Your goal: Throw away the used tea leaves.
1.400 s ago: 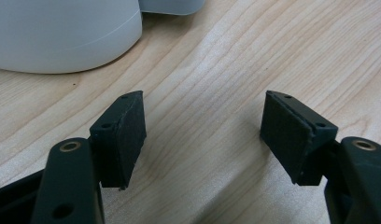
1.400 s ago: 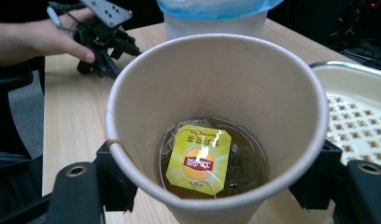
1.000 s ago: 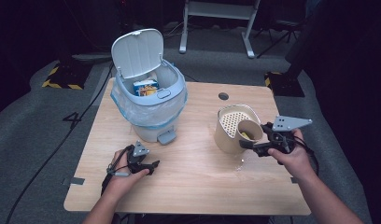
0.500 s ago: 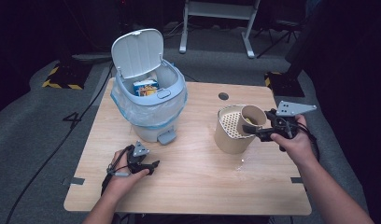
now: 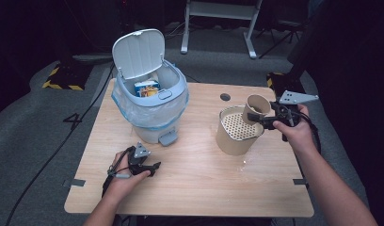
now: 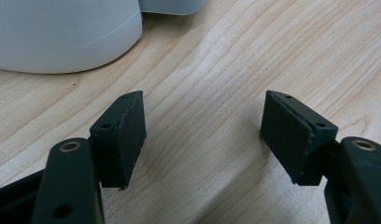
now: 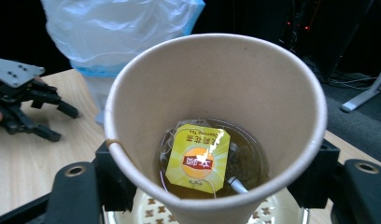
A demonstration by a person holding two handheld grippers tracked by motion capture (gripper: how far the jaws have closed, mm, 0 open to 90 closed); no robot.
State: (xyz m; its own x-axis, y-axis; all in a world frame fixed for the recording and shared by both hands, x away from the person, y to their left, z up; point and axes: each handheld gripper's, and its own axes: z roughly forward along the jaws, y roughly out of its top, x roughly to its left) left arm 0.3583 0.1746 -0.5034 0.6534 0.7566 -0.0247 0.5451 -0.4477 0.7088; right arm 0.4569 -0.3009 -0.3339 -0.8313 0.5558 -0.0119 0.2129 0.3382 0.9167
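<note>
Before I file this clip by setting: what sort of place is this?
Probably a lab or studio, not a kitchen: a wooden table on grey carpet in a dark room, metal stand legs behind, black cables across the floor.

Table (image 5: 195, 188): pale wood-grain top, matt, smooth. Paper cup (image 7: 216, 107): tan paper, matt inside, rolled rim; brown liquid at the bottom is glossy, with a shiny yellow tea-bag tag (image 7: 198, 158) lying in it. Strainer container (image 5: 235, 134): beige body, smooth; its perforated insert looks pale and slightly shiny. Bin (image 5: 150, 106): light grey-blue plastic, smooth with a soft sheen; its liner bag (image 7: 118, 32) is thin translucent film, crinkled. Left gripper (image 6: 205, 135): black matt plastic, pads (image 6: 132, 130) finely textured.
</note>
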